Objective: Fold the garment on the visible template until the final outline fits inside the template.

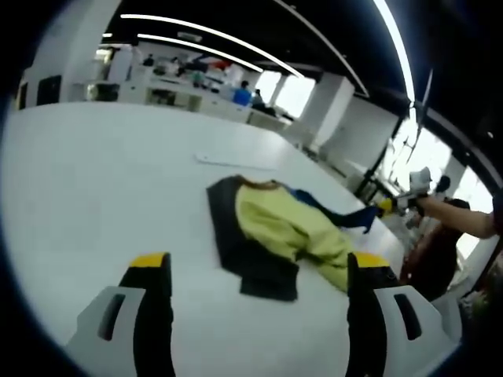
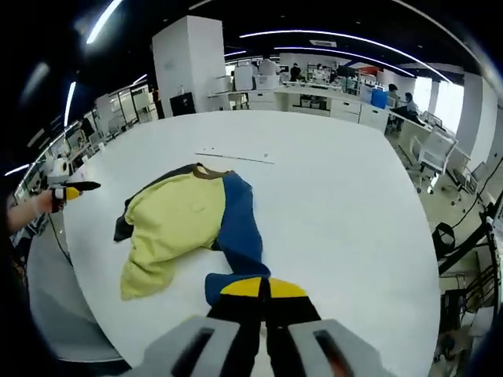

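White table (image 2: pixel 330 204): right hand-held gripper (image 2: pixel 257 289) pinching garment (image 2: pixel 189 216), prob. sleeve.

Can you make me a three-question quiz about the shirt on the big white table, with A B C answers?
1. Where is the garment?
A. On the white table
B. On a chair
C. On the floor

2. Which colours does the garment have?
A. Red and pink
B. Yellow, blue and dark
C. All white

3. What is the right hand-held gripper doing?
A. Wide open above the table
B. Shut on the blue sleeve
C. Holding a cup

Answers: 1 A, it lies crumpled on the tabletop. 2 B, a yellow middle, a blue sleeve and dark parts show. 3 B, its yellow tips are pressed together at the sleeve's end, while the left hand-held gripper stands open.
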Available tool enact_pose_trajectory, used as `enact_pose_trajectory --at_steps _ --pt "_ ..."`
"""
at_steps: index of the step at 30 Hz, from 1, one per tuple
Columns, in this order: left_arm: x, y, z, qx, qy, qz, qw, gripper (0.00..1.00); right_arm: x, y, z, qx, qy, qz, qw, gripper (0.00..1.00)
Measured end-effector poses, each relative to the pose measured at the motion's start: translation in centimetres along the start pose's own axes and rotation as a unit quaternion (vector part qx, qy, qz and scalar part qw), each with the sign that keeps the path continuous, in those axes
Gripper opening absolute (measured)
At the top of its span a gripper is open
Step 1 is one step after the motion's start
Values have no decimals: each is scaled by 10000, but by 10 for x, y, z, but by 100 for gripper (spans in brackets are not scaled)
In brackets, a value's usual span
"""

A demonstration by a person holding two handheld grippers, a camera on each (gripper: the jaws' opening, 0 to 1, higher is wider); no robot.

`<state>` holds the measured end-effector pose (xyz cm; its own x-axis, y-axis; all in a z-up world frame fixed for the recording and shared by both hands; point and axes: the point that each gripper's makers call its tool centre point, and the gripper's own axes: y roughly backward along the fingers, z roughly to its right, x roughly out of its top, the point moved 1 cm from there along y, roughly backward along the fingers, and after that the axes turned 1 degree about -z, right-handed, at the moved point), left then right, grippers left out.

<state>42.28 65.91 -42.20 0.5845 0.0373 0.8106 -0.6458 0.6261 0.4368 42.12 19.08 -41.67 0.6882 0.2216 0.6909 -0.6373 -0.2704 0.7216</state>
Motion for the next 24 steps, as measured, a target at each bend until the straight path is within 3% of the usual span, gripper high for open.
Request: enact_pose_trajectory --at_steps 24 --pt "3 -12 1 17 -6 -56 10000 88 -8 -10 96 -531 -17 -824 9952 0"
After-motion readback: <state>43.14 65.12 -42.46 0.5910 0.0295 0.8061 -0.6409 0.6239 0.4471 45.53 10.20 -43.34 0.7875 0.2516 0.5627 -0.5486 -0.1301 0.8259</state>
